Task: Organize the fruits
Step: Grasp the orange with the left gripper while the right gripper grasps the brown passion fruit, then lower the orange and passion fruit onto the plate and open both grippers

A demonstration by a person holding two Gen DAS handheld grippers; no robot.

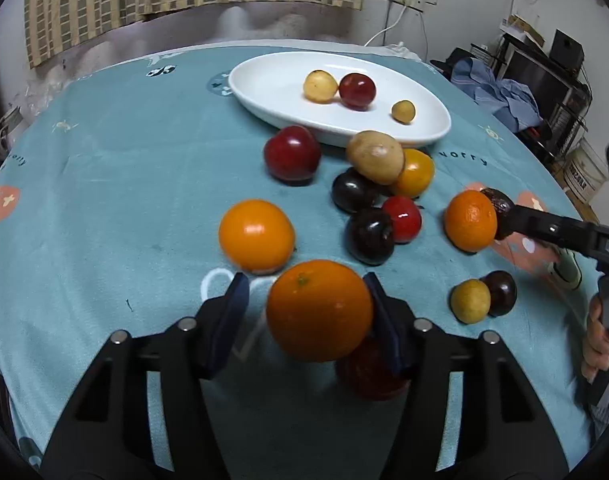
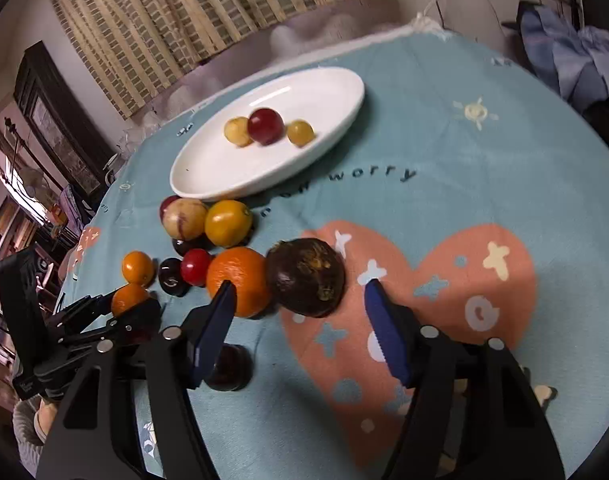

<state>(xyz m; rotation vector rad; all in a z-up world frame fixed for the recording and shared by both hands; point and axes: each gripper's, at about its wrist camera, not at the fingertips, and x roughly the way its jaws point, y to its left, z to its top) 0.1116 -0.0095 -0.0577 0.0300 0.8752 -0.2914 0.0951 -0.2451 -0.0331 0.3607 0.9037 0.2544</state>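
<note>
While the fruits lie scattered over the teal cloth, we see the nearest orange sitting between the fingers of the left gripper: the right-hand pad touches its side, the left-hand pad stands clear with cloth showing in the gap, so the jaws are apart and not clamped. A dark red fruit lies partly hidden under that orange. Just beyond sits a second orange, and past it a cluster: a red apple, a tan fruit resting on its neighbours, a yellow-orange one, two dark plums and a small red fruit. From the right wrist we look at a dark brown wrinkled fruit touching a mandarin; the right gripper has its fingers spread, one pad in front of the mandarin, the other off to the side of the brown fruit, gripping nothing. Farther back, the white oval plate holds two yellowish fruits and one red one.
</note>
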